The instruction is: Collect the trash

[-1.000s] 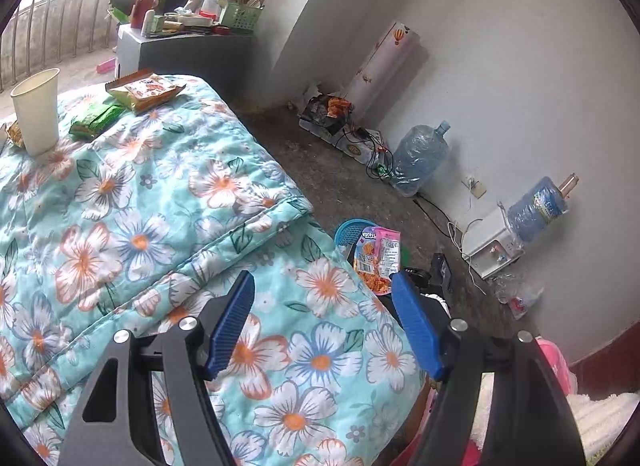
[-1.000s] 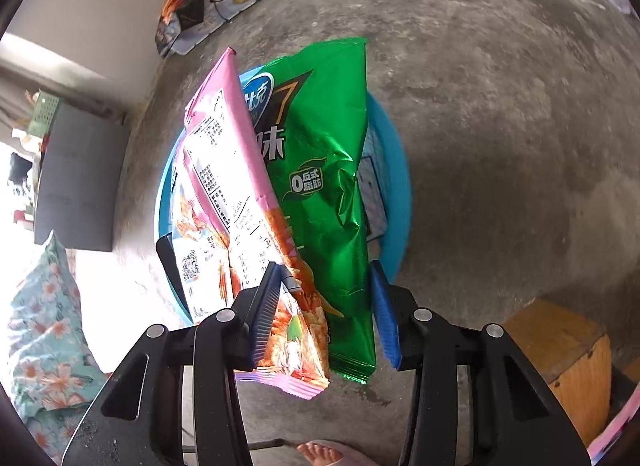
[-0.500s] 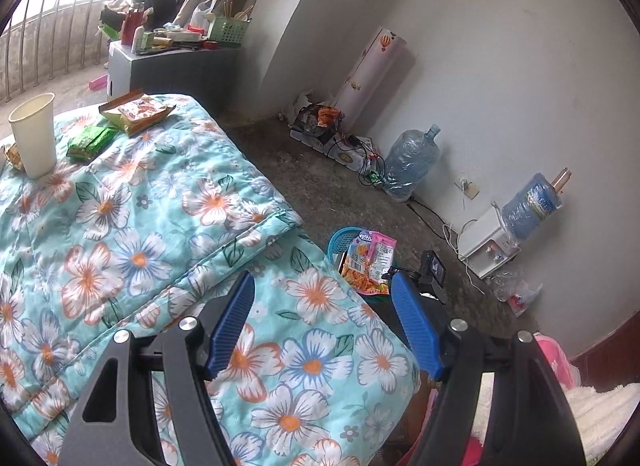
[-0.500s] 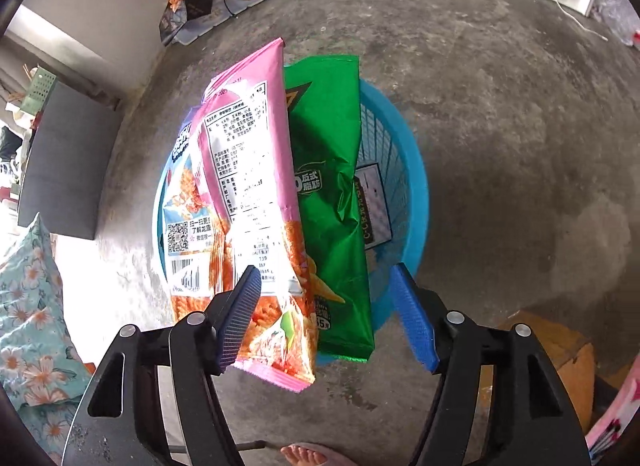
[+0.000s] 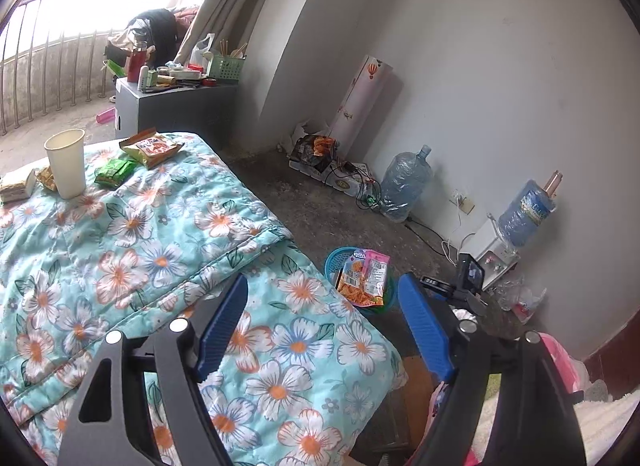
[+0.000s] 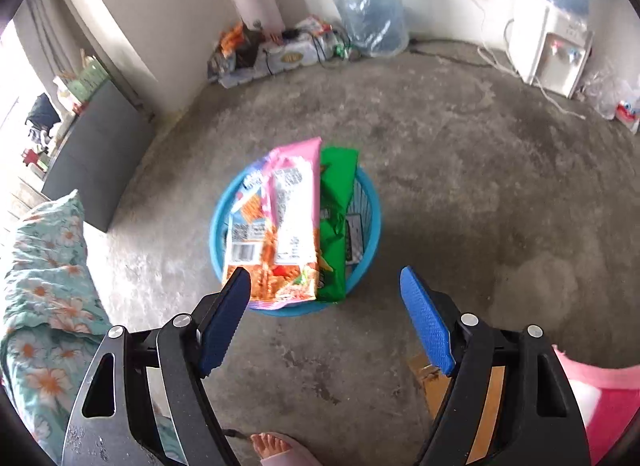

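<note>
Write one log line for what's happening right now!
right gripper: opening, empty | pink bag, green bag: in blue basket | left gripper: opening, empty

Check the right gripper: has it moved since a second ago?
Yes. The right gripper has pulled up and back from the blue basket, which now looks smaller and farther; its jaws are opening, with the pink bag left standing in it.

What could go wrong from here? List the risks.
1. The pink snack bag and green snack bag stick out over the blue basket rim; they may tip out.
2. The paper cup stands upright on the soft quilt; grabbing nearby wrappers could topple it.
</note>
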Tool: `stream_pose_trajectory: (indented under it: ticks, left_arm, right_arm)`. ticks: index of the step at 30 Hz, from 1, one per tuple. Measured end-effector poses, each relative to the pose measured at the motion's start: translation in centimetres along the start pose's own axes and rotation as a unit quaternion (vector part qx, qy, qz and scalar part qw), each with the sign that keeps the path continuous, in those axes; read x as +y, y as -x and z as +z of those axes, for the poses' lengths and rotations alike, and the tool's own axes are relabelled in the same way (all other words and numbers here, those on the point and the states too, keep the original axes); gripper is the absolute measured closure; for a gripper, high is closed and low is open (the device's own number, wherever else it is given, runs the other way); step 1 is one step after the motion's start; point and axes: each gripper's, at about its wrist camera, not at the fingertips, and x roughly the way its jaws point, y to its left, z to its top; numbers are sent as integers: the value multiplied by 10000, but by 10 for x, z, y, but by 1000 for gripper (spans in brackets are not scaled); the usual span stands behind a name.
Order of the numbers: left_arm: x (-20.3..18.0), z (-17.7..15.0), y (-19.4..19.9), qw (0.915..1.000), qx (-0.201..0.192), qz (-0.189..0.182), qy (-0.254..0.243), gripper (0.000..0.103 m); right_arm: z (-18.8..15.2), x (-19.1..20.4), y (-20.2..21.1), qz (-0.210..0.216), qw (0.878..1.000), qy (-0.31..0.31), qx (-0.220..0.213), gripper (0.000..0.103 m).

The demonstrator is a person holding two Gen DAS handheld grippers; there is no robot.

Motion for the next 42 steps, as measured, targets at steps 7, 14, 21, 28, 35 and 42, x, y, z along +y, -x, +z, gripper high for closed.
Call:
stream_pose_trajectory:
  ticks: [7, 14, 21, 28, 35, 42]
  left_arm:
    - [-9, -5, 45, 9981, -472, 393, 107, 6]
    - [-11, -18, 88, 9919, -827, 813, 513, 6]
    - [-8, -34, 97, 9824, -778, 1434, 915, 6]
    - [-10, -56, 77, 9605, -631, 2630, 651, 6]
    - [-10, -79, 73, 9496, -627, 2994, 691, 6]
    - [-5, -127, 46, 9471, 258, 2987, 1147, 6]
  right_arm:
    - [-16, 38, 156, 763, 9850, 445, -1480, 21]
    - [-34, 72, 234, 1532, 9663, 855, -1883, 12]
    - [-60, 108, 255, 1796, 9535, 1431, -1951, 8]
    - [-100, 139, 266, 1661, 9430, 2173, -1896, 8]
    - [-149, 154, 268, 1253, 9204, 3090, -2042, 8]
    - [-206, 151, 246, 940, 9172, 3682, -1199, 8]
